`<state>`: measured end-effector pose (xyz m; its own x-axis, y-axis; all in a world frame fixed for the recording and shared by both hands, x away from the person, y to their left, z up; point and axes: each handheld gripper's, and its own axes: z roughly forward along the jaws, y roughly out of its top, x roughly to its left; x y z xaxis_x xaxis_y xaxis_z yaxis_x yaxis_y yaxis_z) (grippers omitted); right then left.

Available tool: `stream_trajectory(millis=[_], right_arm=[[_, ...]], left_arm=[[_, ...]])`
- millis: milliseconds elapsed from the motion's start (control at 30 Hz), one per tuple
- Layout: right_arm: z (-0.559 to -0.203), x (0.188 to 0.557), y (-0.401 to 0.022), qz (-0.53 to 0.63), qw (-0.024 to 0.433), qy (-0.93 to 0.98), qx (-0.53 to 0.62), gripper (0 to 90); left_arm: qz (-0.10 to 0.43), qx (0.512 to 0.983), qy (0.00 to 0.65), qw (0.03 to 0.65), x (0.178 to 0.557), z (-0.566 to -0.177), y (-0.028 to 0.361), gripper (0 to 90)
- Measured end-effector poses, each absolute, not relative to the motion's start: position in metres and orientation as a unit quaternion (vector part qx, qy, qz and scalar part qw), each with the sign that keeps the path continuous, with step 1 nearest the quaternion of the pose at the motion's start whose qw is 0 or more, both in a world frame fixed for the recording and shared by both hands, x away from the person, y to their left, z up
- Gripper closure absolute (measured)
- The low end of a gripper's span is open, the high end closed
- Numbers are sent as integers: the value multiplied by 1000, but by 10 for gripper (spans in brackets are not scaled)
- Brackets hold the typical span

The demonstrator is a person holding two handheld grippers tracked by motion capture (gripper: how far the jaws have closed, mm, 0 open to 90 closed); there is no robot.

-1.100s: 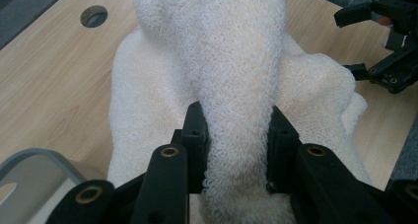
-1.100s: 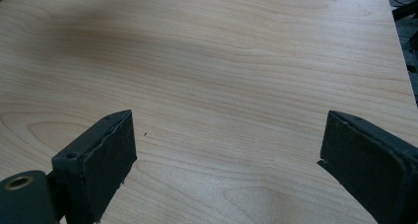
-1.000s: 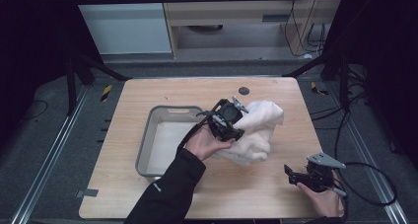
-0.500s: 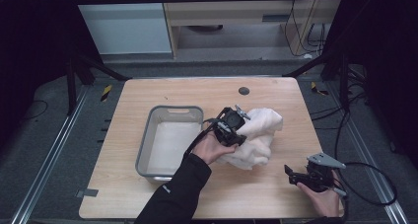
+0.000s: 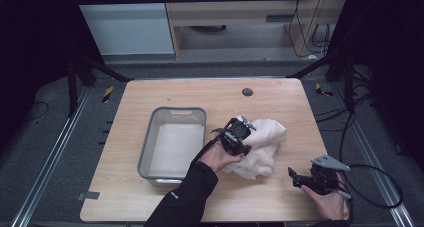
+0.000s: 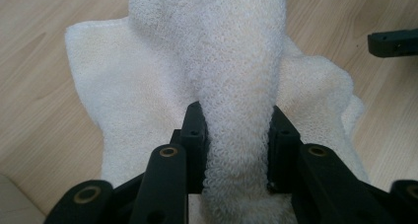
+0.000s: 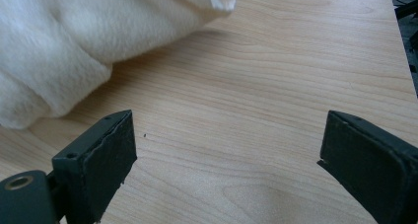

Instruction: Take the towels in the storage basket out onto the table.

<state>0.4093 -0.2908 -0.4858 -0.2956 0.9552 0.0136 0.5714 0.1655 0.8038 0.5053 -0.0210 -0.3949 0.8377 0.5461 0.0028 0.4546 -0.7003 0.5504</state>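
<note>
On the wood table (image 5: 150, 197), my left gripper (image 5: 239, 135) pinches a fold of the white towel (image 5: 262, 147) right of the grey tub (image 5: 172, 114), so I should lift slowly while my right gripper (image 5: 295, 177) waits open nearby.

White terry towel (image 5: 257, 147) crumpled on table right of grey bin (image 5: 172, 143), one fold pinched up.

The left tongs (image 5: 237, 135) have pulled the white towel (image 5: 260, 147) nearer the person.
</note>
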Motion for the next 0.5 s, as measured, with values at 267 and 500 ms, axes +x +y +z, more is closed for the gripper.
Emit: stream_trajectory(millis=[267, 500], right_arm=[[-486, 410, -290, 365, 262, 719, 530, 69], [-487, 410, -291, 364, 262, 719, 531, 68]], left_arm=[[79, 919, 270, 277, 505, -408, -26, 668], [83, 918, 272, 278, 504, -417, -27, 630]])
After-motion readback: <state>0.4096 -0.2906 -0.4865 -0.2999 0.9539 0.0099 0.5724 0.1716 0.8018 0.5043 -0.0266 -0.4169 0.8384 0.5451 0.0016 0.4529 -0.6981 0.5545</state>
